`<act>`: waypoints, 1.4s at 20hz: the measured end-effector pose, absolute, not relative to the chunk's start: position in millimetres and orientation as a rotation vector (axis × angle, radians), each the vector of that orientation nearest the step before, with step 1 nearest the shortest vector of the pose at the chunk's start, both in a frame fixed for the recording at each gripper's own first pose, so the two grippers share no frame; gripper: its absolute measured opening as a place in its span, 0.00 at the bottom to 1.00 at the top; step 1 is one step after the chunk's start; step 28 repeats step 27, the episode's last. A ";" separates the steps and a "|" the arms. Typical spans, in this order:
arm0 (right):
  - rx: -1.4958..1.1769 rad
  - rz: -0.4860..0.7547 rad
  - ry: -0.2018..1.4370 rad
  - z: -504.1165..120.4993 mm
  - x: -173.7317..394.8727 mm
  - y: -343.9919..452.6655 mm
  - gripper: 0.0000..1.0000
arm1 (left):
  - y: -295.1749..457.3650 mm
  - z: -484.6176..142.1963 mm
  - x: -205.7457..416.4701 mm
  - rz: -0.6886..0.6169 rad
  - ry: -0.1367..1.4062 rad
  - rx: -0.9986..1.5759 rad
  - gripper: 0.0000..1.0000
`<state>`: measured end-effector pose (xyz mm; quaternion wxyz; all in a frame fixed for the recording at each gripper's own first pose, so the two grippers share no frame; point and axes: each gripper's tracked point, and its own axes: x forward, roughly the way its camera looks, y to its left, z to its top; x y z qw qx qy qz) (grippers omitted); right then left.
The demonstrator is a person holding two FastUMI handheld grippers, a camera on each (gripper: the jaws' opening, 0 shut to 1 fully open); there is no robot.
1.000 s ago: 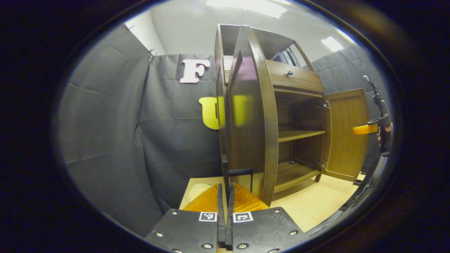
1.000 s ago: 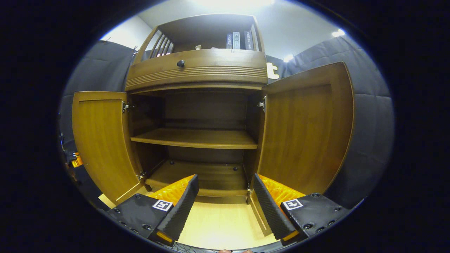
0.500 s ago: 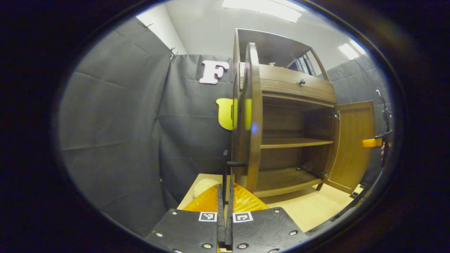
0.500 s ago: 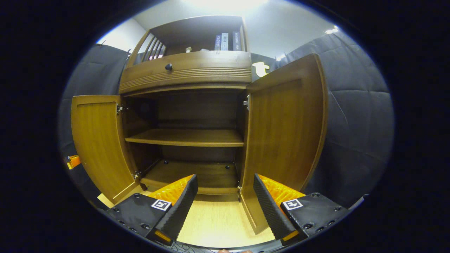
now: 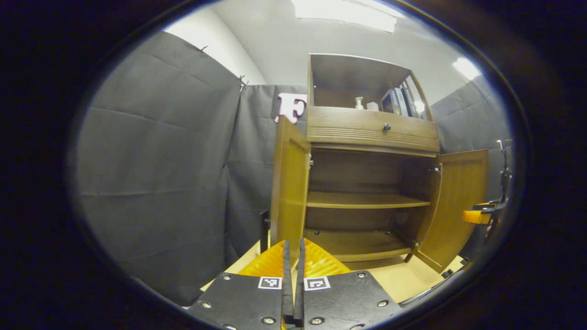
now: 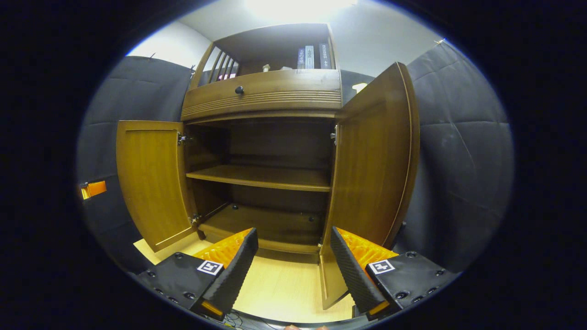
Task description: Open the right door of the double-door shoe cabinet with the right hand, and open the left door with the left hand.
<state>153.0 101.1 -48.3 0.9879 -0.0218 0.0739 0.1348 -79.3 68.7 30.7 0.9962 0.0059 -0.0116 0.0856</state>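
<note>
**A:** Where is the shoe cabinet [image 6: 263, 98] from where you stand?

**B:** Straight ahead of me in the right gripper view, on a pale floor [image 6: 284, 293]. Both of its doors are swung out. The left door [image 6: 151, 181] stands out to the side, with its inner face turned to me. The right door [image 6: 373, 156] angles out toward me, and its lower edge comes down between my fingers and the floor.

**A:** And your right gripper?

**B:** My right gripper [image 6: 293, 266] is spread wide with nothing between its fingers. It hangs in front of the cabinet's bottom shelf [image 6: 266, 224], apart from both doors.

**A:** What about the left one?

**B:** My left gripper [image 5: 293, 279] has its fingers drawn together to a thin slit. I cannot tell whether anything is pinched in that slit. In the left gripper view the left door [image 5: 289, 183] stands nearly edge-on just beyond the fingertips, and I cannot tell whether they touch it.

**A:** Can you see inside?

**B:** Yes. The middle shelf [image 5: 364, 200] and the bottom shelf are bare wood. Above them is a drawer with a dark knob [image 5: 386, 127], and a few books [image 5: 398, 101] stand in the open top compartment.

**A:** Anything else in that view?

**B:** Past the right door [image 5: 454, 201], at the far edge, I see my other gripper [image 5: 479, 215] held off from the door.
</note>
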 end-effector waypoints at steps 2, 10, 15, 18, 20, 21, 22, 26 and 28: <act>-0.018 0.319 0.159 -50.2 144.0 100.6 0.96 | 47.1 38.6 -77.8 0.186 -0.050 0.015 0.36; -0.016 0.447 0.102 -43.8 121.1 75.1 0.96 | -43.8 60.7 -78.4 0.187 -0.096 -0.097 0.92; -0.008 0.455 0.103 -49.2 114.2 63.5 0.95 | -79.8 74.6 -77.3 0.181 -0.136 -0.095 0.92; 0.006 0.431 0.115 -53.4 114.7 60.3 0.95 | -84.4 74.7 -70.6 0.158 -0.138 -0.093 0.92; 0.002 0.397 0.125 -55.5 118.3 59.7 0.99 | -81.6 72.5 -63.2 0.148 -0.124 -0.060 0.92; 0.006 0.382 0.129 -55.4 119.8 60.7 0.94 | -82.0 69.3 -59.0 0.137 -0.115 -0.051 0.92; 0.013 0.366 0.127 -53.5 120.6 62.6 0.93 | -83.4 68.0 -55.0 0.124 -0.108 -0.045 0.92; 0.014 0.310 0.122 -48.3 124.4 75.1 0.92 | -78.0 66.6 -41.8 0.066 -0.101 -0.017 0.92; 0.011 0.298 0.123 -48.5 123.2 80.1 0.92 | -76.7 65.4 -38.5 0.049 -0.101 -0.007 0.92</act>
